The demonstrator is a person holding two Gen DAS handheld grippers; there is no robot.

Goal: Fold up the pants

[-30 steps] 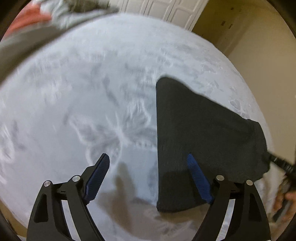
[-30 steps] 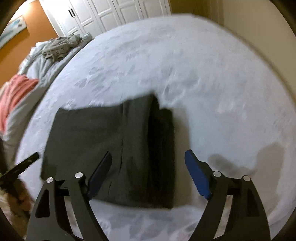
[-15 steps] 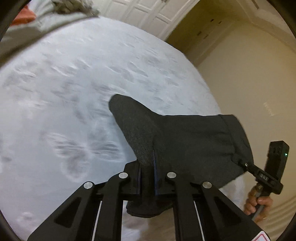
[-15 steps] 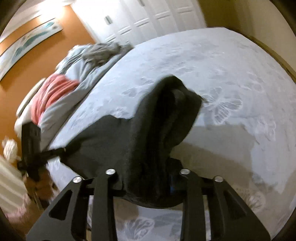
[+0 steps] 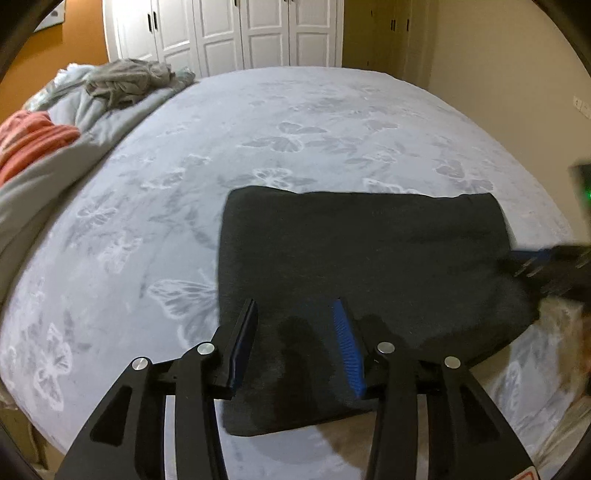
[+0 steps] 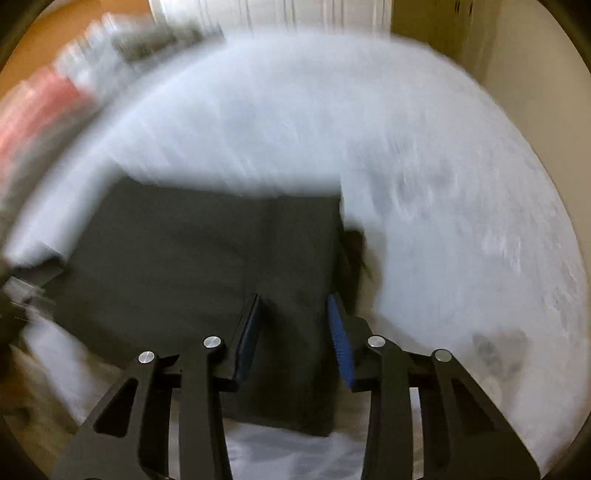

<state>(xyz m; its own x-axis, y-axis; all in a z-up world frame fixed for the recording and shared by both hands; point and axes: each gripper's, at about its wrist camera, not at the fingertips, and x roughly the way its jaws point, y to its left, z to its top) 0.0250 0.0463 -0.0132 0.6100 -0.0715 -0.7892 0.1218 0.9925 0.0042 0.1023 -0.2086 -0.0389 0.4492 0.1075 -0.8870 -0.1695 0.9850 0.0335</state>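
Observation:
The dark grey pants [image 5: 369, 266] lie folded into a flat rectangle on the bed; they also show in the blurred right wrist view [image 6: 207, 266]. My left gripper [image 5: 295, 332] is open and hovers over the near left part of the pants, holding nothing. My right gripper [image 6: 293, 325] is open over the near right part of the pants, holding nothing. It shows blurred at the right edge of the left wrist view [image 5: 546, 266].
The bed has a light grey butterfly-print cover [image 5: 295, 129]. A rumpled grey duvet with grey clothes [image 5: 125, 81] and an orange blanket [image 5: 29, 136] lie at the far left. White wardrobe doors [image 5: 240, 33] stand behind the bed. A beige wall [image 5: 498, 55] is on the right.
Half a second ago both grippers were shut on the pants and held them lifted. Now the pants lie flat on the bed and both grippers have opened and drawn back.

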